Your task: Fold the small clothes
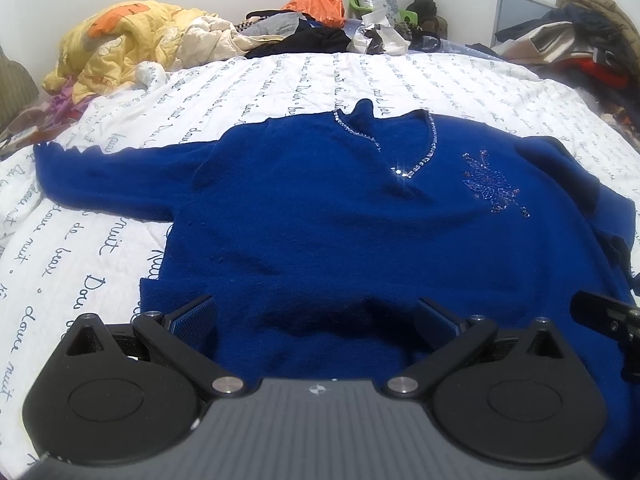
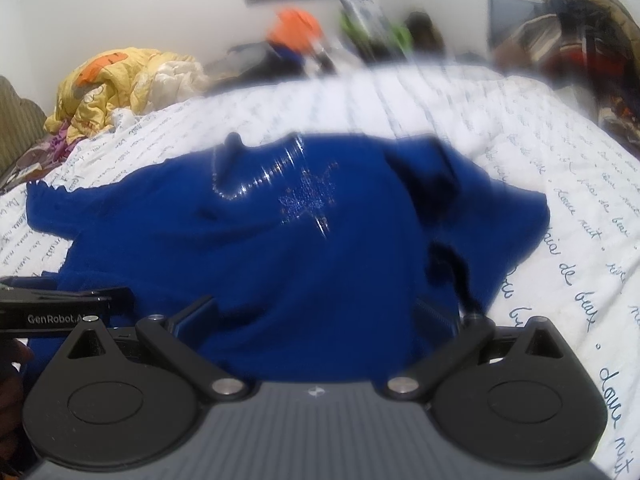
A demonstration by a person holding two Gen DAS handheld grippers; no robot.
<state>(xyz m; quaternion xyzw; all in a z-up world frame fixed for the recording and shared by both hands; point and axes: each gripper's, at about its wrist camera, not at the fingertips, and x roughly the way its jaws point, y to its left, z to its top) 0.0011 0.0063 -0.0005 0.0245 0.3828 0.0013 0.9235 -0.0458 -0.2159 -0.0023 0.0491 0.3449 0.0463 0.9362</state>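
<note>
A dark blue knitted sweater with a sparkly bead collar (image 1: 320,216) lies front side up on a white bed cover printed with dark handwriting (image 1: 120,248). It is in the middle of the bed, just in front of both tools.

In the left wrist view, one sleeve (image 1: 104,172) lies flat and points to the left. The picture is sharp, so the bead neckline (image 1: 404,168) and a shiny bead pattern (image 1: 492,188) on the chest are easy to see. The left gripper (image 1: 314,320) has its two fingers spread wide over the bottom edge of the sweater, with nothing between them. At the far right edge a bit of the other black tool pokes in.

The right wrist view is blurry. It shows what the left view does not: the right side of the sweater is bunched up in a lump (image 2: 472,216) with dark folds. The right gripper (image 2: 316,316) also has its fingers spread wide above the sweater's hem, holding nothing. At the left edge sits the other tool, with white letters on its side (image 2: 56,318).

At the back of the bed are a crumpled yellow blanket (image 1: 120,44) and an orange plastic bag (image 1: 318,0) on a heap of dark clothes. I cannot tell what is in the bag.
</note>
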